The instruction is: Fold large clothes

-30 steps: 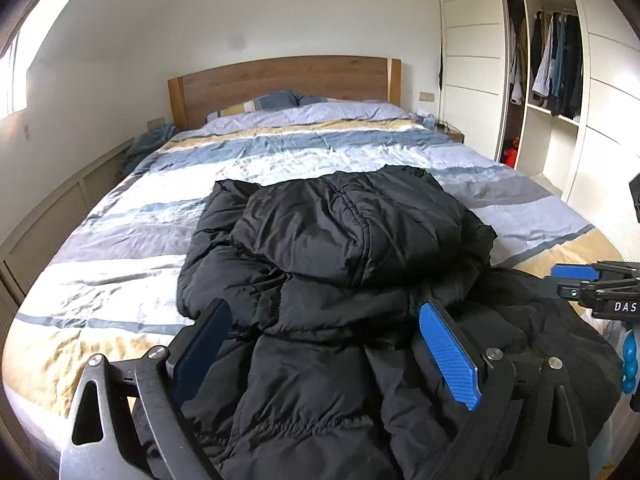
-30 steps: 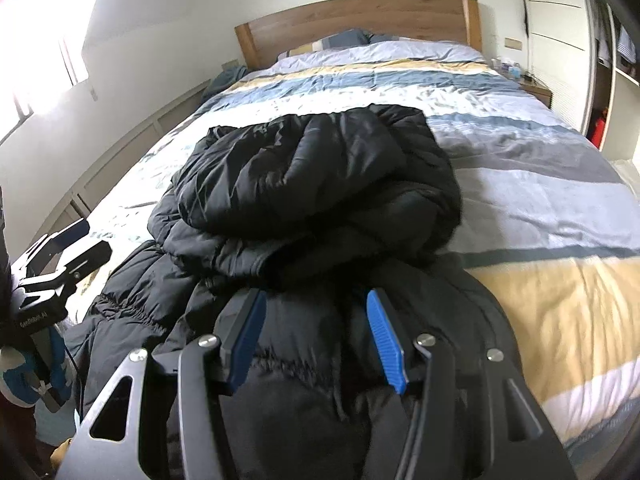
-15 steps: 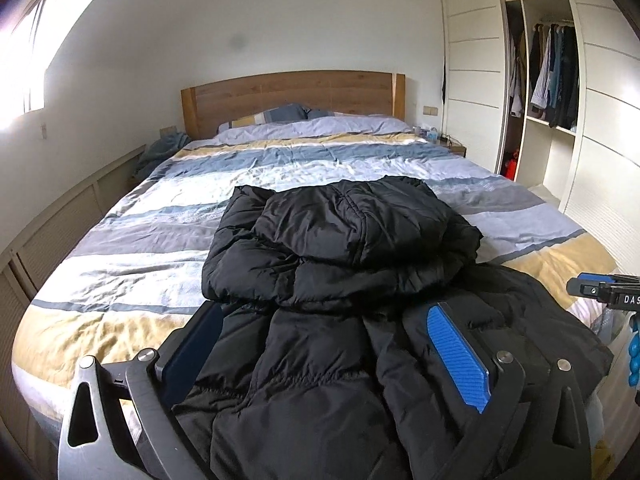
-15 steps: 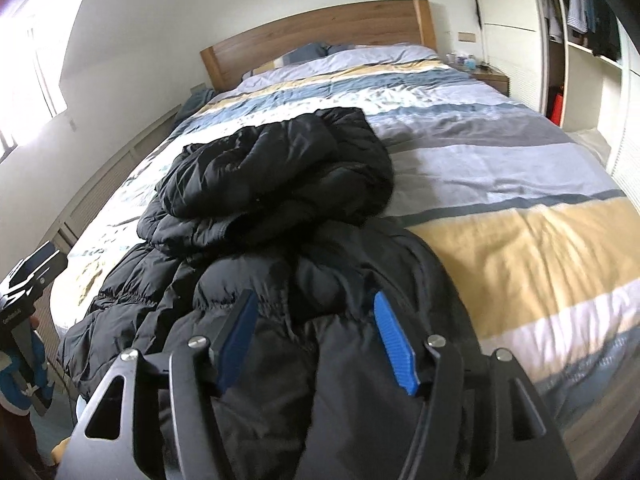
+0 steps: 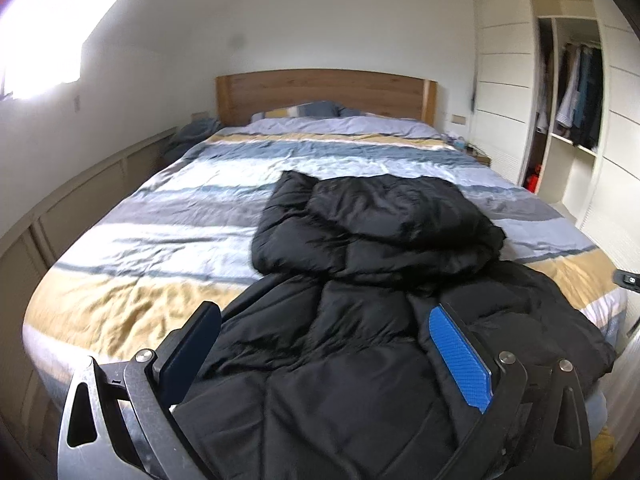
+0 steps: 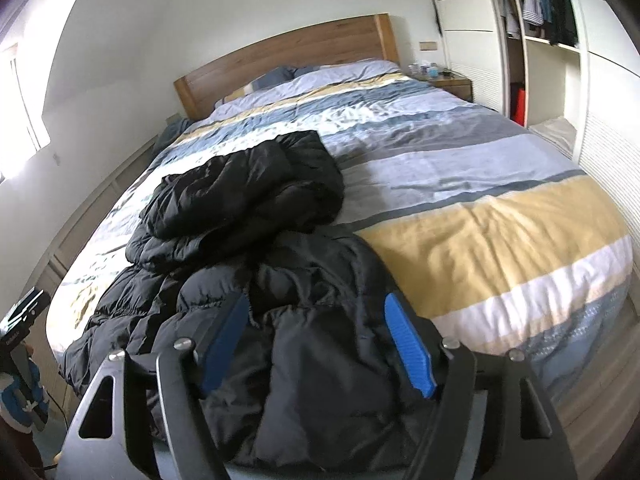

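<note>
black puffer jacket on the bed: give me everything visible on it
The black puffer jacket looks quilted and padded, with a matte, nylon-like shell. It lies crumpled at the foot of the striped duvet, its far part folded back on itself into a thick bundle, its near part spread out and sagging over the bed's edge. No zip or label shows. Both grippers frame it: the left gripper is wide open, the right gripper is opening, neither pinching fabric.

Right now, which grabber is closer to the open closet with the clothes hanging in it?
The right gripper. It is over the black puffy coat's closet-side edge, jaws opening, nothing pinched. The left gripper is over the coat's far side, away from the closet.
</note>
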The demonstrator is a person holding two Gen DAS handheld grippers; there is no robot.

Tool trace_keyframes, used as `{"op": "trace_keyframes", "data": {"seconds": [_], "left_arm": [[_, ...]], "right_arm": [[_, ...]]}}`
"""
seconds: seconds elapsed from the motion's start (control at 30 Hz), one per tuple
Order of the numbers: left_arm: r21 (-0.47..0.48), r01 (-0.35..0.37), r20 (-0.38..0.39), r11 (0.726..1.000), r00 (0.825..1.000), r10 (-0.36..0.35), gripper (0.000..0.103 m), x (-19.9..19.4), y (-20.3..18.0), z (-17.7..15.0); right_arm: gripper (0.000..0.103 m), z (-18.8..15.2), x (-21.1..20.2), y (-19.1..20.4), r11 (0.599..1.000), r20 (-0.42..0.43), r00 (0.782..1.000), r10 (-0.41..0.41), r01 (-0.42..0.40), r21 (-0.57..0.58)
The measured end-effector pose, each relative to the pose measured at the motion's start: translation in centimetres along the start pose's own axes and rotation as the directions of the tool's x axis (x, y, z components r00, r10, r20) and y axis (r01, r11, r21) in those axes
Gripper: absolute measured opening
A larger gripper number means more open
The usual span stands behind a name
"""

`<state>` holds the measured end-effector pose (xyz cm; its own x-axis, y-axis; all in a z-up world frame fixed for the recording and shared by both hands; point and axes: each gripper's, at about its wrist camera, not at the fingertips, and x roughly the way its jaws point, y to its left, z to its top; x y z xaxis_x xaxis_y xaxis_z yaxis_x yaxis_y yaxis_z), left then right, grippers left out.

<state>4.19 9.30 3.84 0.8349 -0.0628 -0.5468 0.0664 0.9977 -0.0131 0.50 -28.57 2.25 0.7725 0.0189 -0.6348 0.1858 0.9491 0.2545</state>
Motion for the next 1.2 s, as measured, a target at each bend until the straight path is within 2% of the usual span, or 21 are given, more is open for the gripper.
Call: {"op": "trace_keyframes", "data": {"seconds": [0.37, 0.53, 0.67, 0.77, 0.87, 1.2], "left_arm": [[-0.082, -0.071, -0.013, 0.994, 0.997, 0.07, 0.102, -1.3, 4.7, 0.2], [-0.145, -0.106, -0.069, 0.984, 0.993, 0.096, 0.103, -1.0, 8.0, -0.2], [-0.229, -0.124, -0.118, 0.966, 0.988, 0.099, 0.103, -1.0, 11.7, -1.4], [-0.3, -0.108, -0.166, 0.948, 0.984, 0.059, 0.102, -0.5, 14.4, -2.8], [-0.368, -0.066, -0.211, 0.928, 0.977, -0.014, 0.102, 0.3, 16.2, -4.4], [-0.486, -0.043, -0.34, 0.873, 0.929, -0.143, 0.102, 4.7, 18.0, -7.9]], "right_arm": [[0.071, -1.0, -1.3, -4.0, 0.996, 0.023, 1.0, -0.008, 0.006, 0.089], [0.072, -2.1, -0.6, -5.9, 0.991, 0.002, 1.0, -0.005, 0.005, 0.136], [0.072, -2.9, 0.0, -7.6, 0.986, -0.015, 1.0, 0.009, -0.006, 0.169], [0.072, -3.5, 0.7, -8.9, 0.982, -0.046, 0.999, 0.022, -0.012, 0.191], [0.072, -4.3, 1.8, -10.1, 0.976, -0.097, 0.994, 0.041, -0.02, 0.215], [0.072, -5.1, 4.8, -11.9, 0.953, -0.196, 0.968, 0.157, -0.096, 0.287]]}}
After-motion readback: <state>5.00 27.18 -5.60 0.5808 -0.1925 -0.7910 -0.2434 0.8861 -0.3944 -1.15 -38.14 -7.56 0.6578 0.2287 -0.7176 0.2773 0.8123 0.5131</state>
